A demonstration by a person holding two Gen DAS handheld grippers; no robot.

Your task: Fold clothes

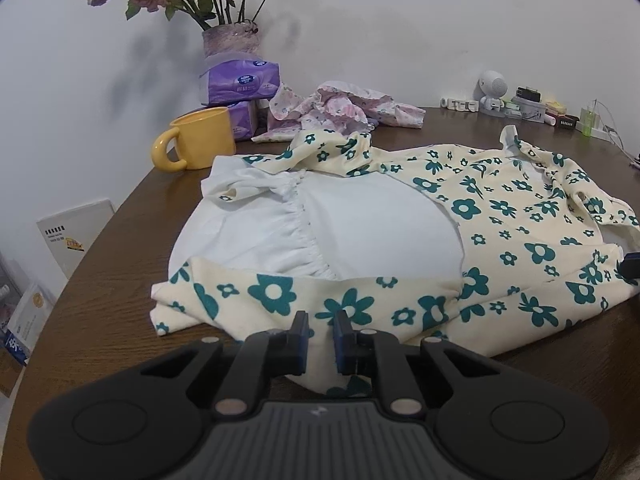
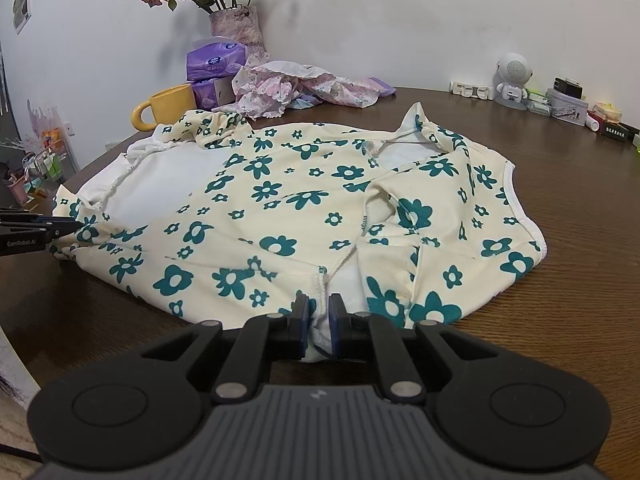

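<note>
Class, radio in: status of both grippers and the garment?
Right gripper shut on floral garment edge. Left gripper pinching near hem. Yellow mug, pink clothes beyond, not obstructing.

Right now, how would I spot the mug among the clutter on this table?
Start at the round dark wooden table and find the glass vase of dried pink roses by the wall. Below it, beside the stacked purple tissue packs, stands the glossy yellow ceramic mug, the only yellow, hard thing among cloth and packs.
</note>
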